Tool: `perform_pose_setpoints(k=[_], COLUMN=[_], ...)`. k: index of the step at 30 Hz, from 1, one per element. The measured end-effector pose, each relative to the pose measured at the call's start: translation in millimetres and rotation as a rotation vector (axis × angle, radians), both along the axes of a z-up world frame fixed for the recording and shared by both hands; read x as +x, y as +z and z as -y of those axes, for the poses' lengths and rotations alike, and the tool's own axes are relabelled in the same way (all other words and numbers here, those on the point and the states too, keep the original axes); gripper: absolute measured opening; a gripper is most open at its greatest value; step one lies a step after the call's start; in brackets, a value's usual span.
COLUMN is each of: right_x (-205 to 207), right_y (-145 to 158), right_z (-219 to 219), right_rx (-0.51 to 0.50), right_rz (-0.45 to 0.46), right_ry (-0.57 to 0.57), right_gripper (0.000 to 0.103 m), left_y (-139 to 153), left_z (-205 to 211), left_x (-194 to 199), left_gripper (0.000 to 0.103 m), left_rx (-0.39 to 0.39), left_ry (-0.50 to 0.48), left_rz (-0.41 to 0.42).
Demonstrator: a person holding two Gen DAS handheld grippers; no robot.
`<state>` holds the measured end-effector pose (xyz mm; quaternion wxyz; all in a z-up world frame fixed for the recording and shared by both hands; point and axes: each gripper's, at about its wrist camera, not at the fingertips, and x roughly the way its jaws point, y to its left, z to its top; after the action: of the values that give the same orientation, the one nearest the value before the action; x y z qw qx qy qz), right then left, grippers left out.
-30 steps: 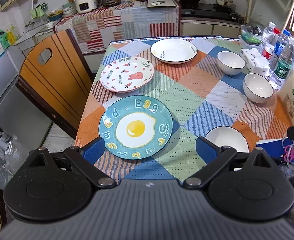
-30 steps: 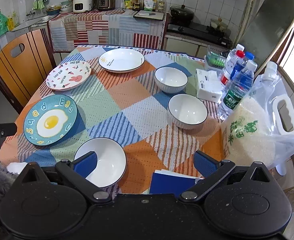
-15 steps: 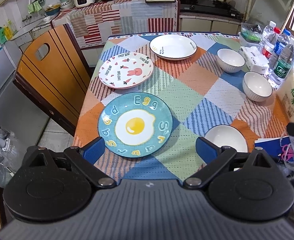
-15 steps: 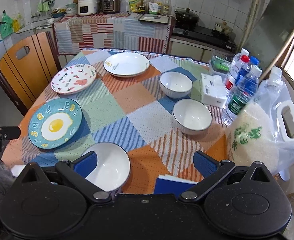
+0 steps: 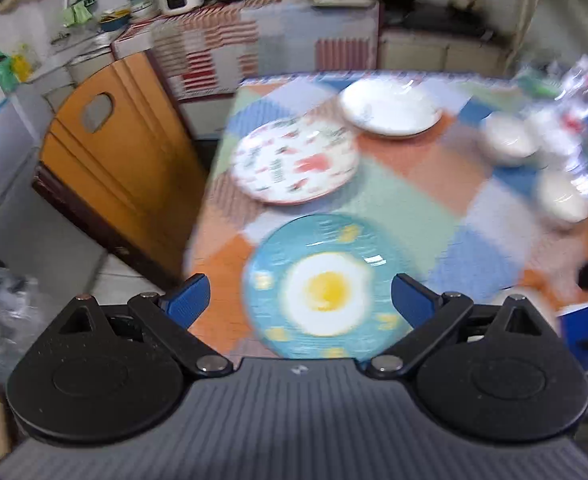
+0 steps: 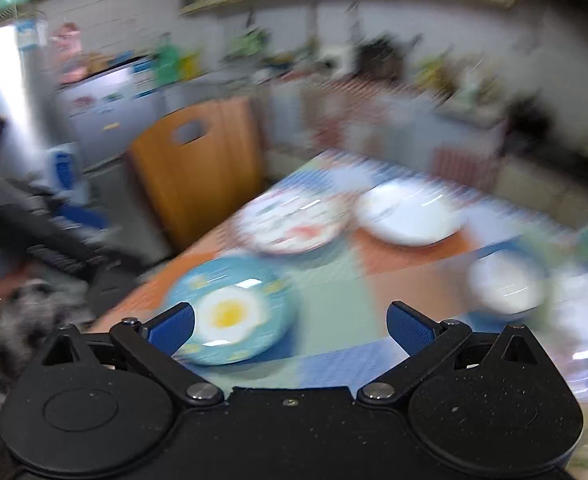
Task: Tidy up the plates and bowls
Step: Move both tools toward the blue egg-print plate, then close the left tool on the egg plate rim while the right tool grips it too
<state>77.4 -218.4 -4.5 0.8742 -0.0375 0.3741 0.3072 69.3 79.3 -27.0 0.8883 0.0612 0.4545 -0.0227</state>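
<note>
Plates in a row along the table's left side: egg plate (image 5: 322, 288) nearest, patterned plate (image 5: 294, 160) beyond it, white plate (image 5: 390, 108) farthest. Two white bowls (image 5: 508, 138) sit apart toward the right edge. Left gripper (image 5: 300, 294) and right gripper (image 6: 289, 322) both spread wide, holding nothing. Patchwork tablecloth (image 5: 406, 200) covers the surface; wooden chair (image 5: 109, 152) stands beside it. Both views blurred.

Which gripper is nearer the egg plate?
Left, probably. The left gripper hangs open with the egg plate centred between its fingers; the right gripper, also open, has the plate off toward its left finger.
</note>
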Motion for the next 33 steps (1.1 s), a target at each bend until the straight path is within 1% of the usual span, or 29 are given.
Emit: perform_pose_setpoints(k=[1,2,3,4,5,7,9,11,12,13,15,18,20,21,23,24,25,26,28,29,30,31,32,33], right_x=[10.6,17.6,22.2,30.4,35.4,46.3,60.2,70.6,72.3,74.5,83.7,89.1,93.2,93.4,96.8,98.2,100.8,103.5,110.3,112.3,114.8,116.4,119.5,121.3], right_y=[-12.1,-23.2,-32.5,-44.1,-53.5,-72.0,-93.0,-112.0,-117.9,-124.4,-136.7,-150.3,-156.7,-157.7,-159.3,-161.7,-165.3,-168.9,-175.2,-177.5,-180.1,-180.0,-182.3,-184.7], right_z=[-7.0,-13.7,-22.5,-30.8,-37.4,-46.0,-50.1,-51.8,-53.0,-55.2,-60.7,-63.0,-67.4,-68.9,-69.1,-69.3,-70.1,-70.8,-73.9,-74.3,-74.9,-74.9,-76.4,-77.2], right_rx=[0.032,0.045,0.044,0.030,0.022,0.042,0.065,0.068,0.075,0.075,0.068,0.088,0.070,0.058,0.065,0.071,0.070,0.064,0.033,0.031,0.035,0.047,0.056,0.063], right_rz=[-0.057,-0.091,-0.109,-0.123,-0.142,-0.210,-0.298,-0.369,-0.397,-0.427,-0.493,-0.572,-0.586,-0.586,-0.591,-0.597,-0.601,-0.600,-0.570,-0.562,-0.566,-0.557,-0.569,-0.588], right_ry=[0.033,0.055,0.062,0.069,0.062,0.058,0.025,-0.017,-0.021,-0.024,-0.040,-0.082,-0.101,-0.113,-0.122,-0.124,-0.128,-0.135,-0.143,-0.142,-0.133,-0.129,-0.116,-0.103], right_gripper=[0.103,0.101,0.100,0.097,0.095,0.093,0.090,0.086,0.085,0.083,0.083,0.083,0.082,0.082,0.079,0.078,0.074,0.071,0.071,0.068,0.066,0.058,0.045,0.039], left_y=[-7.8,-15.8,-24.4,-31.9,-38.4,-54.4,-70.2,-87.3,-93.8,-102.5,-116.2,-136.3,-145.7,-146.9,-144.6,-144.5,-146.6,-150.2,-159.0,-162.1,-163.8,-165.3,-166.2,-165.7], left_z=[-4.2,-10.5,-17.4,-22.3,-26.2,-30.6,-35.5,-39.9,-41.4,-43.3,-46.2,-57.2,-63.5,-66.1,-68.0,-68.3,-68.8,-69.5,-72.1,-71.9,-72.2,-72.3,-72.5,-72.0], left_x=[8.7,17.5,26.9,35.0,41.9,57.9,70.9,81.3,84.2,87.6,87.5,83.9,84.0,84.5,83.3,82.7,82.6,83.7,86.9,89.1,89.7,89.6,90.8,90.5], left_gripper=[0.098,0.098,0.097,0.096,0.096,0.095,0.095,0.089,0.081,0.075,0.075,0.073,0.066,0.059,0.059,0.059,0.059,0.059,0.059,0.058,0.052,0.047,0.043,0.033], left_rx=[0.006,-0.001,-0.010,-0.007,0.004,0.025,-0.001,-0.022,-0.016,0.006,0.043,-0.033,-0.054,-0.068,-0.116,-0.123,-0.122,-0.121,-0.142,-0.147,-0.148,-0.159,-0.175,-0.195], left_ry=[-0.018,-0.029,-0.029,-0.037,-0.045,-0.054,-0.078,-0.066,-0.061,-0.043,-0.003,0.003,0.023,0.031,0.028,0.031,0.040,0.047,0.062,0.066,0.068,0.065,0.061,0.052], left_rz=[-0.027,-0.051,-0.066,-0.074,-0.083,-0.110,-0.157,-0.195,-0.202,-0.209,-0.228,-0.281,-0.323,-0.343,-0.326,-0.315,-0.310,-0.315,-0.339,-0.347,-0.356,-0.365,-0.368,-0.372])
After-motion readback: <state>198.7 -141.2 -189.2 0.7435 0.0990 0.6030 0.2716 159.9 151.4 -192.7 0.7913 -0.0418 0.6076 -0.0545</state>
